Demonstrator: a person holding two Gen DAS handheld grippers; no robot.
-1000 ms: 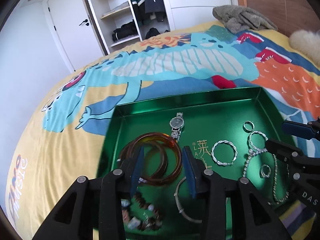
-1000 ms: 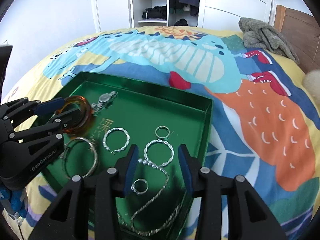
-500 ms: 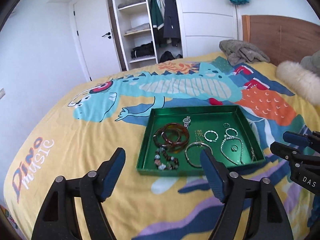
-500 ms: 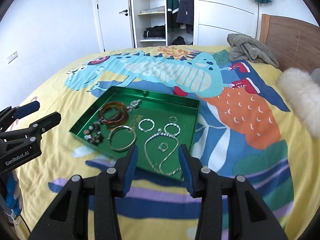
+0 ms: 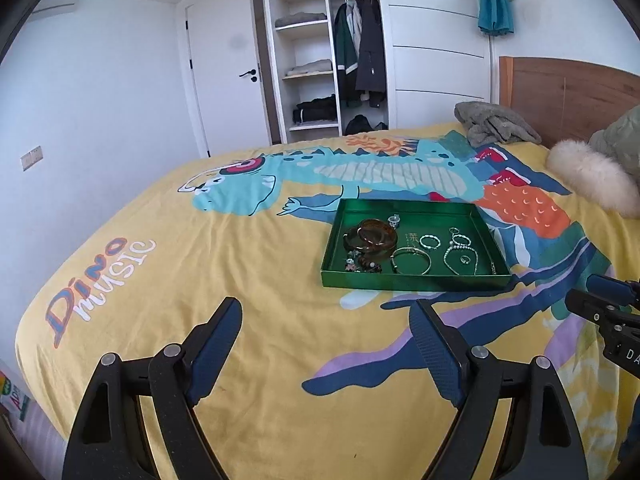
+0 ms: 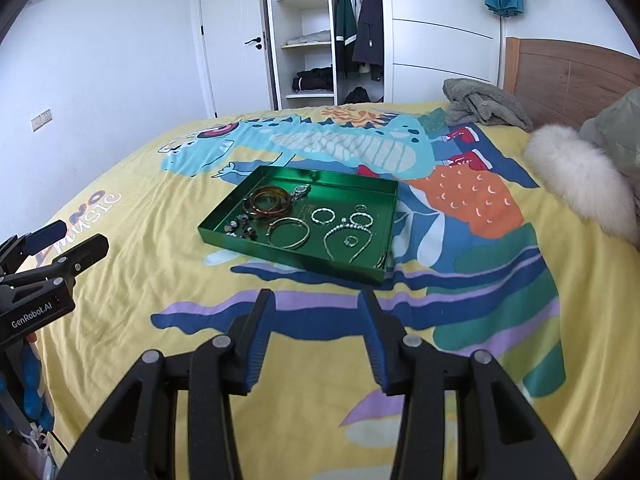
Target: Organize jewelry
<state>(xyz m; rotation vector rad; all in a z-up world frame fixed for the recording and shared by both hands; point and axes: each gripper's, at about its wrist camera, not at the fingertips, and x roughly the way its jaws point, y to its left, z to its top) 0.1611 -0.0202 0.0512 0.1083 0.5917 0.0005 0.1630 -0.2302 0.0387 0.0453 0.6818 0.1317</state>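
Note:
A green tray [image 5: 412, 278] lies on the bed; it also shows in the right wrist view [image 6: 288, 251]. In it lie brown bangles [image 5: 374, 236] [image 6: 267, 201], a watch [image 5: 395, 221], a bead bracelet [image 5: 362, 265], silver bangles [image 6: 288, 233], rings and a chain necklace [image 6: 348, 245]. My left gripper [image 5: 325, 330] is open and empty, well short of the tray. My right gripper [image 6: 315, 319] is open and empty, also short of the tray. Each gripper shows at the edge of the other's view.
The bed has a yellow dinosaur cover [image 5: 240, 272]. A grey blanket [image 5: 494, 123], a white fluffy pillow [image 5: 592, 178] and a wooden headboard [image 5: 560, 92] are at the far right. An open wardrobe [image 5: 328, 52] and a door stand behind.
Both grippers have pulled back and up from the tray. The left gripper, earlier around the brown bangles in the tray, has opened wide and is empty. The bangles lie in the tray.

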